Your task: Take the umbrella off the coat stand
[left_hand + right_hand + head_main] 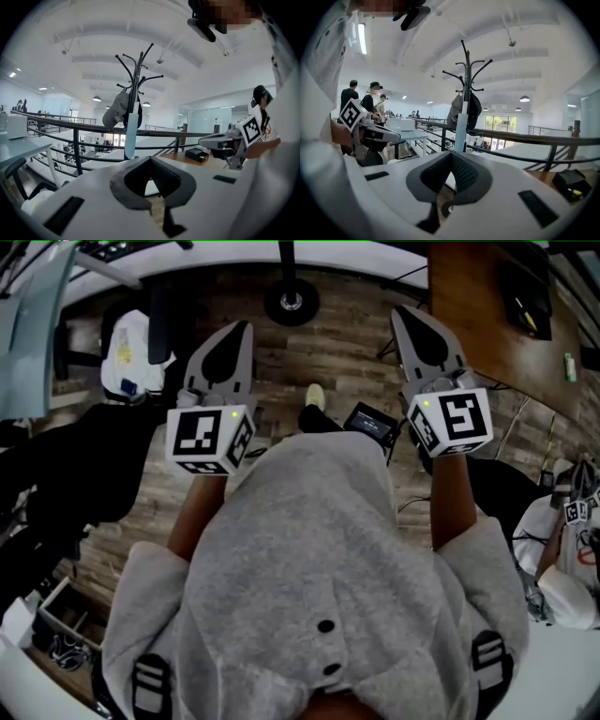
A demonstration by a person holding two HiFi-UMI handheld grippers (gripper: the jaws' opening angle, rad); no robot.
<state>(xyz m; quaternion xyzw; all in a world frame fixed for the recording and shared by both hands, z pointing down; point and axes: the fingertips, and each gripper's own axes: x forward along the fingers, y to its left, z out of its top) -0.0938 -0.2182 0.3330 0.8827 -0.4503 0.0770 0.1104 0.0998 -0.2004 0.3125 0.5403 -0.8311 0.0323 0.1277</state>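
By the railing [70,123], the umbrella [131,136] is hanging on the coat stand [136,75] beside a cap [117,115].
Left gripper [150,158] and right gripper [451,154] are pointing at it, jaws together, empty; cap's print unreadable.

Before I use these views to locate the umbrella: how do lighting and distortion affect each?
Head view: dim, heavily curved at edges. Left gripper view: fisheye bows the railing; bright ceiling silhouettes the coat stand, the pale umbrella is sharp. Right gripper view: same, dark corners.
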